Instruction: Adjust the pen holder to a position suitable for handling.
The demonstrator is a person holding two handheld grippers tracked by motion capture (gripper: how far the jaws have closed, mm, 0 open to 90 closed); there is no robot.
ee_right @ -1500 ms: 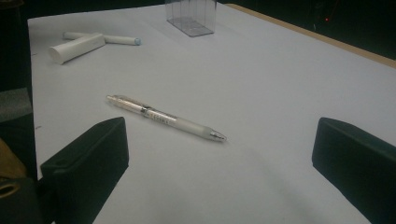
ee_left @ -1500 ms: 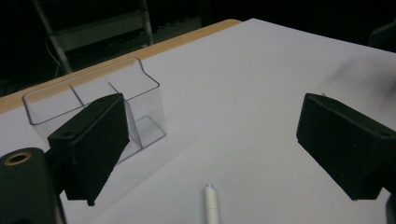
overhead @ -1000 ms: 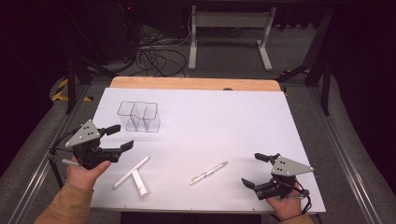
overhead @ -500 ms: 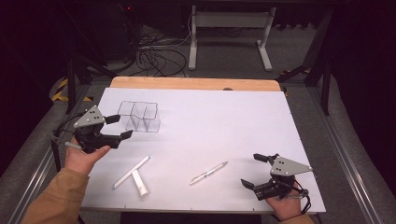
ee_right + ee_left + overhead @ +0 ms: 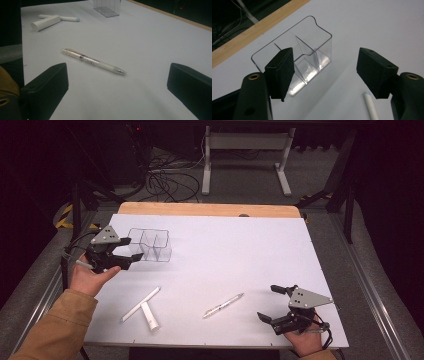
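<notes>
The clear plastic organizer [image 5: 150, 245] stands upright on the white bench [image 5: 235, 250] near its far left corner, split by thin walls into compartments. The left gripper [image 5: 125, 261] hovers just beside it, fingers spread and just closing slightly, nothing between them. The right gripper [image 5: 272, 305] is spread too.

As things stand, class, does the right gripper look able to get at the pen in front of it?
Probably yes. The right gripper has its jaws open toward the pen, which lies flat on bare white table with nothing between them.
</notes>
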